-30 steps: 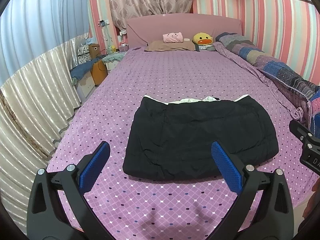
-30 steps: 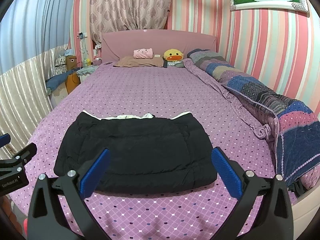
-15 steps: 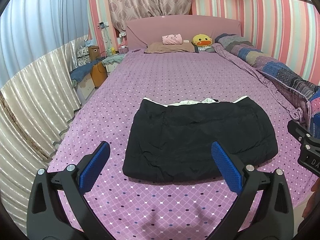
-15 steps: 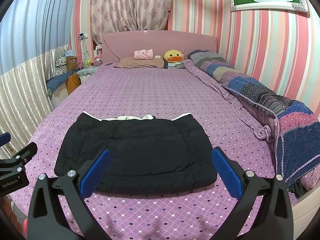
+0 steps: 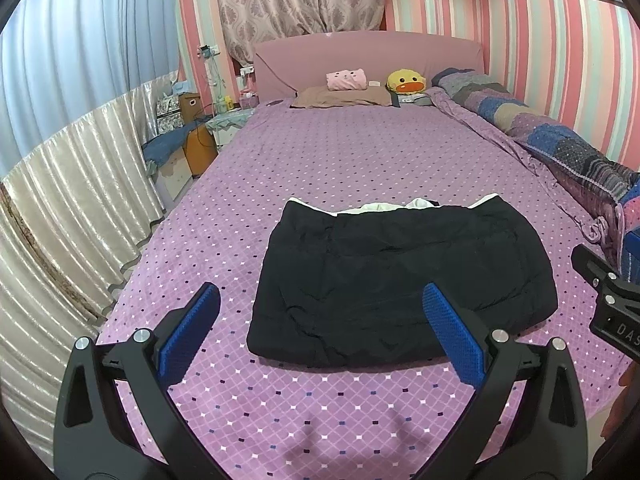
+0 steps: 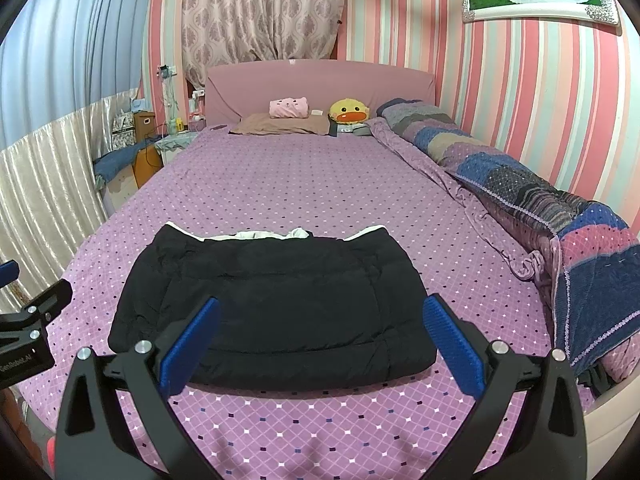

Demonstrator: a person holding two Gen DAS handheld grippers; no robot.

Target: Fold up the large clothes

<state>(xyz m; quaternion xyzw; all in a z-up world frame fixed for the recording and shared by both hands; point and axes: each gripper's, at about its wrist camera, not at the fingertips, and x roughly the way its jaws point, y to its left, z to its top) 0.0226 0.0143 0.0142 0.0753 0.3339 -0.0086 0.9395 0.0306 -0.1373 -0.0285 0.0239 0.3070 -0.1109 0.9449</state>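
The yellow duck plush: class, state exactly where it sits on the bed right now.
In both wrist views the yellow duck plush sits at the head of the bed against the pink headboard, right of the pink pillow and left of the rolled patchwork quilt.

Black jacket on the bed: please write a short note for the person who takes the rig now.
Left claw: open, holds nothing, above the near bed edge.
Right claw: open, holds nothing, also clear of the cloth.
Black jacket: lies on the purple bedsheet as a compact rectangle, white lining showing at the far edge.
Done: it looks folded.
Left: perhaps one more fold or smoothing; I cannot tell whether more is planned.
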